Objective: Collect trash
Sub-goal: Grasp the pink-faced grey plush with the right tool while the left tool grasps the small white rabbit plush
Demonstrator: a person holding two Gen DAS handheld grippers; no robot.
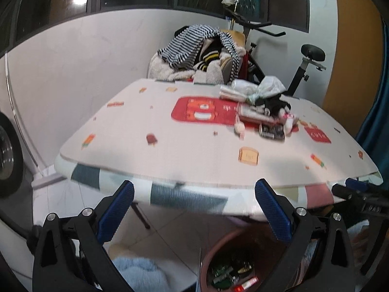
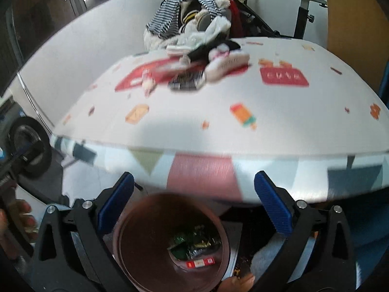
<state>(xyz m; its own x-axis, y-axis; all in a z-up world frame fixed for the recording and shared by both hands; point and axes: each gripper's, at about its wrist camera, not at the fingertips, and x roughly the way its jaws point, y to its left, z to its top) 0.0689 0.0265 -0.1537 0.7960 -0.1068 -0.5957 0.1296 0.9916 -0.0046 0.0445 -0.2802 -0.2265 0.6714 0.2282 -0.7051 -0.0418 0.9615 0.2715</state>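
A: Where did the bin stand, and what was in it?

B: The brown round bin (image 2: pixel 170 238) stood on the floor just in front of the table (image 2: pixel 267 131), under its near edge; the right wrist view looked straight down into it; at the bottom lay a heap of wrappers (image 2: pixel 194 245), green and dark ones, with a red and white packet among them; the left wrist view caught the same bin (image 1: pixel 218 250) from the side, beside the table's near edge.

A: And the two grippers?

B: The right gripper (image 2: pixel 193 202) hung above the bin's mouth, in front of the table; its blue-padded fingers (image 2: pixel 116 199) were spread as wide as they go, with nothing between them; the left gripper (image 1: pixel 194 209) hovered in front of the table too, its fingers (image 1: pixel 116 209) likewise spread wide and empty.

A: Was anything left on the table?

B: Yes; toward the table's far side, on a red patch of the printed cloth, lay a dark flat packet (image 2: pixel 187 82); a small white bottle (image 2: pixel 148 82) lay just beside it; next to those sat a jumble of white and black socks (image 2: pixel 218 56).

A: What lay beyond the table?

B: A pile of clothes (image 1: pixel 194 53) with a striped top was heaped behind the table's far edge; an exercise bike (image 1: pixel 301 68) stood behind the table too; both views were blurred.
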